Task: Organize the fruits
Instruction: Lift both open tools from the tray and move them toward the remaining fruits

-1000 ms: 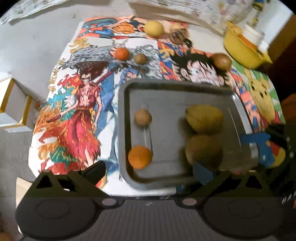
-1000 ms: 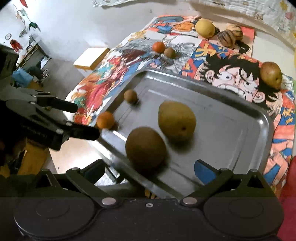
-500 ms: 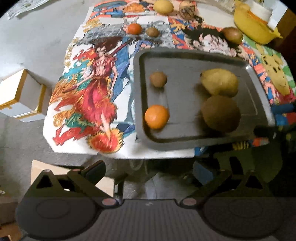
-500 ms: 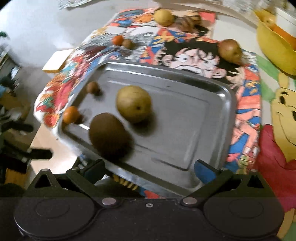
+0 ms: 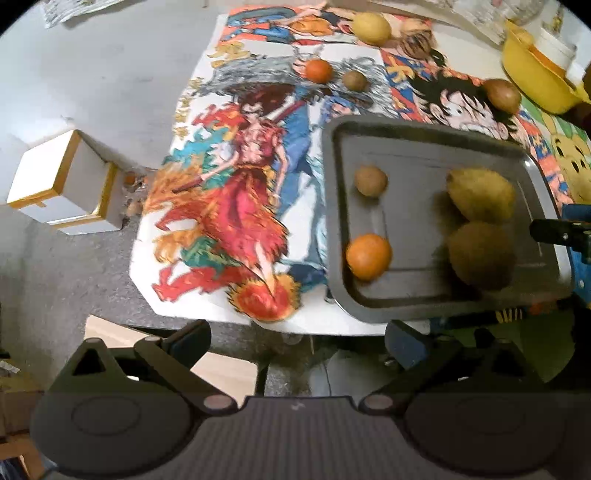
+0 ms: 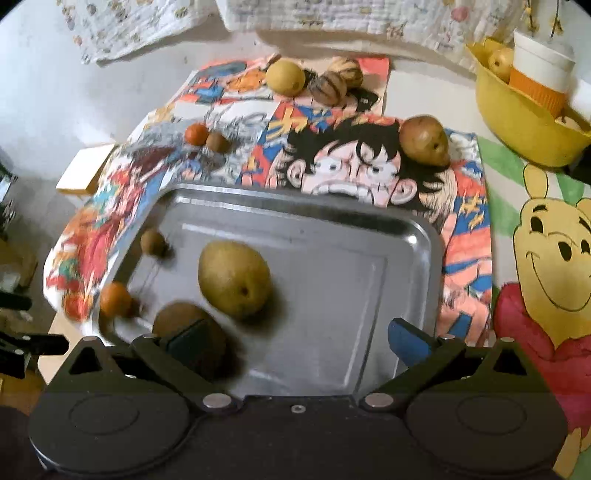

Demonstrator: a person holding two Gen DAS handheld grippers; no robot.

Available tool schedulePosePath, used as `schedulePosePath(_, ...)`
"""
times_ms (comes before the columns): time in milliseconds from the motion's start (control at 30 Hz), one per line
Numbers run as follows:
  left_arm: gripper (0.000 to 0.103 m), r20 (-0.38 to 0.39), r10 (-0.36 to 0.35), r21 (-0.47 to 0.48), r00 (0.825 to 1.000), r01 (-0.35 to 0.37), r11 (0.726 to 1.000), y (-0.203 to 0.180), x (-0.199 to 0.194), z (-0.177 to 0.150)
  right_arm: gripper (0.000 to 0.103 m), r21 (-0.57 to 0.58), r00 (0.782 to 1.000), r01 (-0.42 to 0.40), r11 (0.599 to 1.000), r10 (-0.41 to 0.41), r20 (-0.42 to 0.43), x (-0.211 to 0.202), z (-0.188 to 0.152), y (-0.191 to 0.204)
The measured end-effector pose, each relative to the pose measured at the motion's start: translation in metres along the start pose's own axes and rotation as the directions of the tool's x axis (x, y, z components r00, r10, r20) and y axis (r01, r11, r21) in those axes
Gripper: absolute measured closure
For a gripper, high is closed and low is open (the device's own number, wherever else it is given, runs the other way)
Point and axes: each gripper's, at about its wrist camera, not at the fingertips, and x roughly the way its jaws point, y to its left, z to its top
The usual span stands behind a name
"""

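Note:
A metal tray (image 5: pixel 413 144) (image 6: pixel 332 221) lies on the cartoon-print cloth (image 5: pixel 236 184). It holds a yellow pear (image 5: pixel 480 194) (image 6: pixel 234 278), a brown kiwi-like fruit (image 5: pixel 480 256) (image 6: pixel 177 321), a small orange (image 5: pixel 368 256) (image 6: pixel 115 299) and a small brown fruit (image 5: pixel 370 180) (image 6: pixel 152 242). On the cloth lie another orange (image 5: pixel 318 71) (image 6: pixel 196 133), a small brown fruit (image 5: pixel 354 80) (image 6: pixel 217 142), a yellow pear (image 5: pixel 370 28) (image 6: pixel 285 77), a brown pear (image 5: pixel 501 95) (image 6: pixel 424 140) and striped fruits (image 6: pixel 328 88). My left gripper (image 5: pixel 297 343) is open, below the table's front edge. My right gripper (image 6: pixel 295 339) is open over the tray's near edge.
A yellow bowl (image 6: pixel 517 122) (image 5: pixel 535 77) with a paper cup (image 6: pixel 541 70) and a fruit stands at the back right. A white box with gold trim (image 5: pixel 62 184) sits on the floor to the left. A Winnie-the-Pooh mat (image 6: pixel 546 251) lies on the right.
Both grippers have pulled back from the tray. The left one rose and withdrew past the table edge. The right view swung to face the tray squarely. The fruits have not moved.

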Motion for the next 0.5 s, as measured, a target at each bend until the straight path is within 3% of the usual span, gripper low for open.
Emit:
schedulePosePath(300,0.001,0.054,0.011,-0.038,0.998,-0.009,0.999,0.019,0.0,0.029,0.001,-0.137,0.993,0.039,0.99,-0.023,0.115,-0.001,0.031,0.029)
schedulePosePath(500,0.001,0.088,-0.029,-0.077,0.996,0.036,0.996,0.032,0.006,0.057,0.001,-0.156,0.991,0.013,0.988,0.009,0.136,0.004,0.043,0.037)
